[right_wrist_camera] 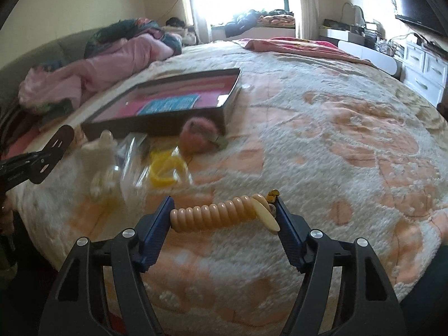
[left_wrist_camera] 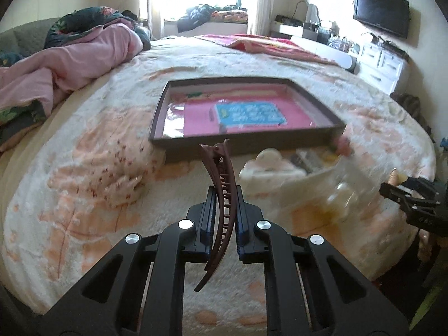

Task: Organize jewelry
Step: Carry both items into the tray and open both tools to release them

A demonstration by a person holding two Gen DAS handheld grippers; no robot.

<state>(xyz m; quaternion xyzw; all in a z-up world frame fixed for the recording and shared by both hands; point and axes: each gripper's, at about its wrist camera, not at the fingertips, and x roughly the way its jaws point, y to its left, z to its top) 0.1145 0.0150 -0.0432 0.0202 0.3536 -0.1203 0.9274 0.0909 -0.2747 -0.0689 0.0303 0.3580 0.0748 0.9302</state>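
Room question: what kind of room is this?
Most likely a bedroom: a big bed under a fluffy blanket, a rumpled pink quilt near the headboard, and a TV on the wall.

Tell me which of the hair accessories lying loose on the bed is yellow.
The yellow ring-shaped hair tie, lying just in front of the dark tray. The fluffy piece beside it is pink, and the bow-like one to its left is cream white.
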